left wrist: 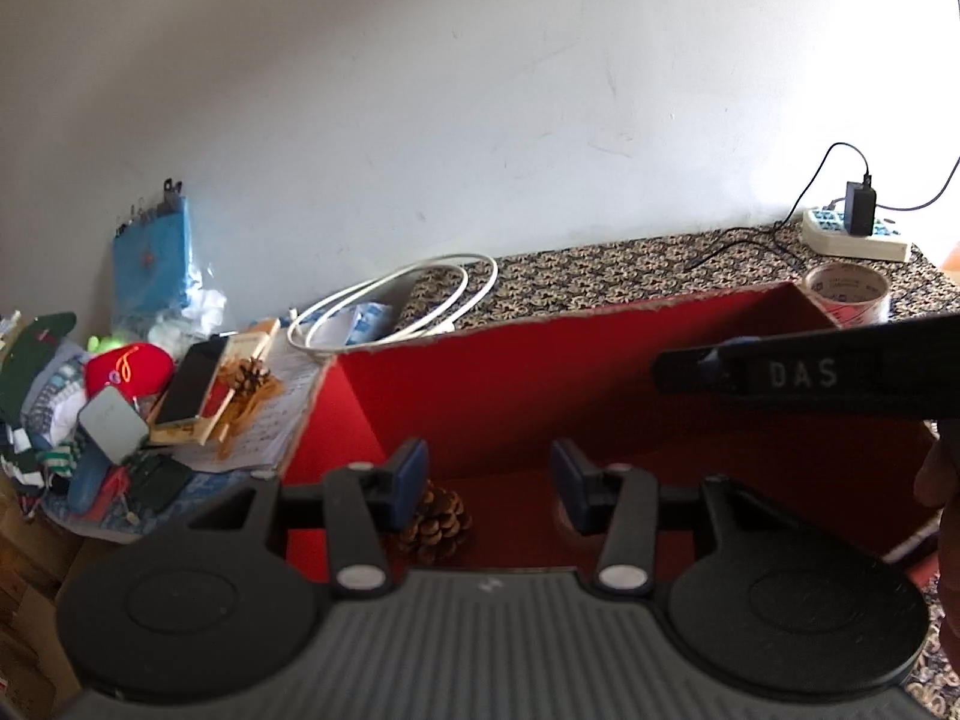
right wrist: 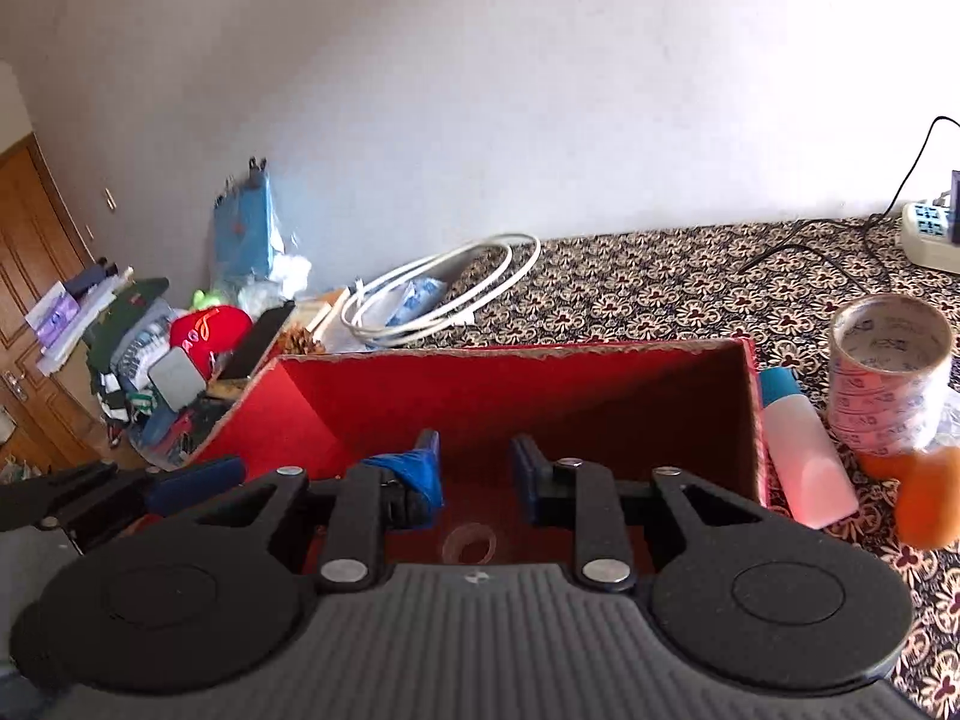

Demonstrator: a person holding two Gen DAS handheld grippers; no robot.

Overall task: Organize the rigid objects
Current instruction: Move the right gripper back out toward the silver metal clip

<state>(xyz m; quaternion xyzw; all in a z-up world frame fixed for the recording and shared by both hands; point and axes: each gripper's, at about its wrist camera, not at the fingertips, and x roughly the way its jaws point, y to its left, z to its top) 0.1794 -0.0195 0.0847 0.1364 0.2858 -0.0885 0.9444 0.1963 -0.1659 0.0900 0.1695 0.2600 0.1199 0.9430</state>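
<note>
Left claw (left wrist: pixel 489 483) open above pinecone (left wrist: pixel 435 519) in red box (left wrist: pixel 480 384).

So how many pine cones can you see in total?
2. One pine cone lies inside the red box; a second pine cone sits on the clutter left of the box. Others may be hidden.

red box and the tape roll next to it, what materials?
Box: looks like cardboard with a matte red facing; the rough, pale torn rim shows the core. Tape roll: glossy clear plastic film with red print, see-through, so likely packing tape.
</note>
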